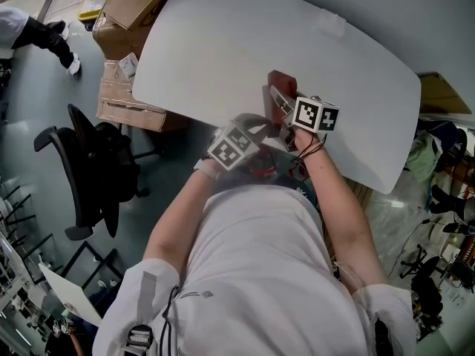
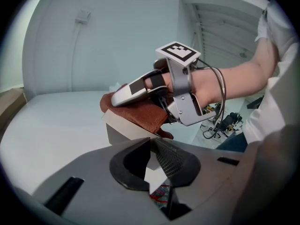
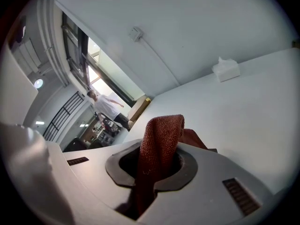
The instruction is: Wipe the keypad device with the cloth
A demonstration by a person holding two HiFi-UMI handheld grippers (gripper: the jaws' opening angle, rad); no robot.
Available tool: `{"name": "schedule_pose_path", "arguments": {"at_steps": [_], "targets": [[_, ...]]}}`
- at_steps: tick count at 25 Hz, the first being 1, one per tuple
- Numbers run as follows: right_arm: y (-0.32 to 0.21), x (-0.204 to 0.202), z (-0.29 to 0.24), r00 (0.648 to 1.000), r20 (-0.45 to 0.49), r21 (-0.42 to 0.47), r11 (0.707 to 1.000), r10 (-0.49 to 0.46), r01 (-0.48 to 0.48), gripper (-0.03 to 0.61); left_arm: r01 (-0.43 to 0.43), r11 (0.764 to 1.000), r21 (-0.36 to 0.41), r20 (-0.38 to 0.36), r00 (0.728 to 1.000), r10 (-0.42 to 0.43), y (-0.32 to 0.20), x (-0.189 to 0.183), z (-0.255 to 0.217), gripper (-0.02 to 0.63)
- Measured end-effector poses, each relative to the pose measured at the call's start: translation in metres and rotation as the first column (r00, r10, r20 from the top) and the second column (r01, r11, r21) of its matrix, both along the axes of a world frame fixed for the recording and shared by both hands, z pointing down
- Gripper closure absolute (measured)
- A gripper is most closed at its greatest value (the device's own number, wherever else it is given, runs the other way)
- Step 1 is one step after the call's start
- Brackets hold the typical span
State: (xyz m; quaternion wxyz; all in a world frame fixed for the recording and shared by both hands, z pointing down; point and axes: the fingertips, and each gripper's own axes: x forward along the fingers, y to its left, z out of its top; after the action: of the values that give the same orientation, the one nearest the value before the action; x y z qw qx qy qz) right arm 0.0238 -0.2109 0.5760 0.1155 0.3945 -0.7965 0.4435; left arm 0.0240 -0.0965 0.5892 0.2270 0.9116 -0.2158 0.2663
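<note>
The left gripper (image 2: 152, 162) is closed to a narrow gap on a corner of the keypad device (image 2: 123, 131). This light corner sits pressed between the two dark pads. The device is a pale box and is held in front of the person, over the near edge of the table (image 1: 223, 43). I cannot tell if it rests on the table.

The right gripper (image 3: 157, 168) is just to the right of the left one. Its jaws are closed tight on the cloth (image 3: 158, 137), which is reddish brown and stands up in a fold from between them. In the left gripper view the cloth lies spread on the top of the device, with the right gripper above it.

Farther on the table stands a small white box (image 3: 226, 69). To the left of the table are a black chair (image 1: 89, 169) and cardboard boxes (image 1: 126, 21).
</note>
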Motion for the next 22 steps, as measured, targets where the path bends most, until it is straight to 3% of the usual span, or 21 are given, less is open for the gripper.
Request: {"name": "schedule_pose_path", "arguments": {"at_steps": [9, 22], "targets": [[-0.004, 0.016, 0.014, 0.997, 0.016, -0.012, 0.997, 0.082, -0.081, 0.525, -0.003, 1.0, 0.005, 0.005, 1.0, 0.003, 0.001, 0.004, -0.001, 0.581], [-0.008, 0.072, 0.069, 0.98, -0.096, -0.088, 0.979, 0.176, -0.185, 0.525, 0.006, 1.0, 0.01, 0.007, 1.0, -0.006, 0.0, 0.003, -0.003, 0.583]]}}
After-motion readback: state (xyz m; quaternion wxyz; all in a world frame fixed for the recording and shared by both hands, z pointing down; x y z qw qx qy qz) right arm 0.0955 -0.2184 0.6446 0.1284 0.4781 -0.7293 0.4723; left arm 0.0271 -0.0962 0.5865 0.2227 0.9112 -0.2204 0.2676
